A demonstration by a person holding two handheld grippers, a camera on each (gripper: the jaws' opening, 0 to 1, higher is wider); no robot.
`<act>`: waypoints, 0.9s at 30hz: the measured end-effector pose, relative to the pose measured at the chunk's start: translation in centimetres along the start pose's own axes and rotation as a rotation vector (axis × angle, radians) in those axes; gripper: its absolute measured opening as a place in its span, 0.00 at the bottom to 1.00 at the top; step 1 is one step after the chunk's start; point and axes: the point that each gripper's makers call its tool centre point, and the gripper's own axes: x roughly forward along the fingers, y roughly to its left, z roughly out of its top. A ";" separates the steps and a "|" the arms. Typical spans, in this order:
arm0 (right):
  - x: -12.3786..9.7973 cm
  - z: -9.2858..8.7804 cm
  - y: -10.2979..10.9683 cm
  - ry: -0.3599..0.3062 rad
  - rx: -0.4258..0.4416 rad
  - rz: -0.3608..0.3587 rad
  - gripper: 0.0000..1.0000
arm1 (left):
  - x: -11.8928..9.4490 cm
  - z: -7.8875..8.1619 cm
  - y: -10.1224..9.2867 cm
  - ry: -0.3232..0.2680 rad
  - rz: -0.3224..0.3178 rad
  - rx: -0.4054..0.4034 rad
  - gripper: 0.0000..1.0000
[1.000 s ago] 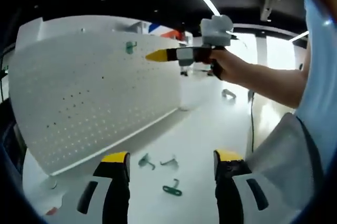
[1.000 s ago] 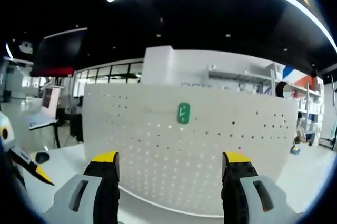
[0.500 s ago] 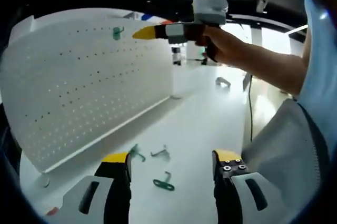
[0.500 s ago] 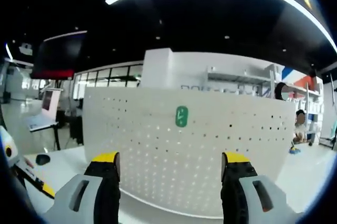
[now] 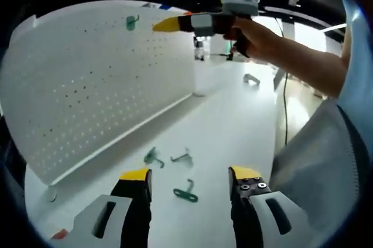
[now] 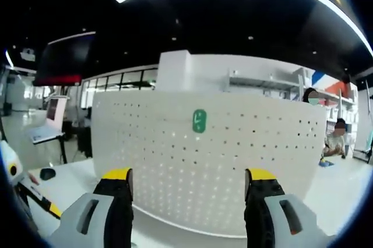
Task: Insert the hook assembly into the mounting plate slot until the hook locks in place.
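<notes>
Hook assembly (image 6: pixel 199 120), green, sits high on the white mounting plate (image 6: pixel 233 166). Right hand-held gripper (image 6: pixel 186 192) and left hand-held gripper (image 5: pixel 186 187) hang spread and empty; a half-seated hook could drop onto the bench (image 5: pixel 233 126) if left unpressed.

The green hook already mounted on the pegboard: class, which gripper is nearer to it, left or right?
Right. The right gripper is raised beside the mounted green hook, while the left gripper sits low over the table.
</notes>
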 end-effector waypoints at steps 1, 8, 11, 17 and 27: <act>0.0 0.0 -0.1 -0.001 0.000 -0.001 0.79 | 0.2 -0.3 0.0 0.014 -0.002 0.000 0.54; -0.1 0.2 0.0 -0.005 0.000 0.000 0.79 | 1.4 -2.3 0.1 0.103 0.007 0.022 0.49; -0.2 0.2 0.0 -0.005 -0.001 0.001 0.79 | 1.8 -2.7 0.0 0.123 0.002 0.025 0.49; -0.4 0.4 -0.4 -0.009 0.000 -0.006 0.79 | 3.0 -3.4 0.0 0.157 -0.011 0.049 0.49; -0.7 0.3 -0.8 -0.006 -0.003 -0.018 0.79 | 4.3 -5.1 -0.1 0.161 -0.154 0.164 0.53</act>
